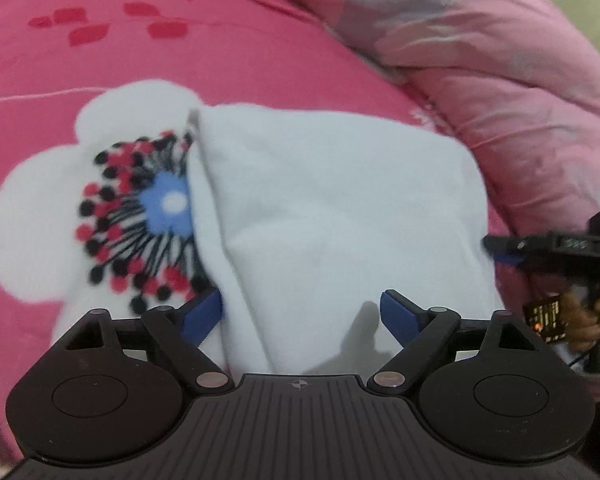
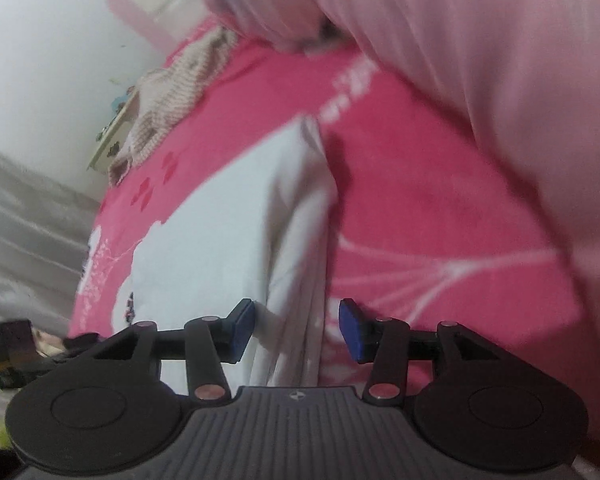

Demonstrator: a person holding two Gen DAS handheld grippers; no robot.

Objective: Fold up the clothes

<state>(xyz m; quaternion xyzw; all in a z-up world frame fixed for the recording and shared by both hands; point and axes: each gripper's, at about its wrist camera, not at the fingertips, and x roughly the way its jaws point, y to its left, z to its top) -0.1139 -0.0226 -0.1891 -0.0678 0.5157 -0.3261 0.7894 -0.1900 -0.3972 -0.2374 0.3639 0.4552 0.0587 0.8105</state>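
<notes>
Pink bedsheet w/ one big white flower print covers the bed; 1 folded white soft cloth lies on it, partly over the flower. 1 pale pink quilt is bunched beside it, 1 beige checked garment at the far edge. 2 grippers: left gripper jaws wide apart over the cloth's near edge, nothing pinched; right gripper jaws apart, cloth's folded edge betw. them, pads not pressing.
</notes>
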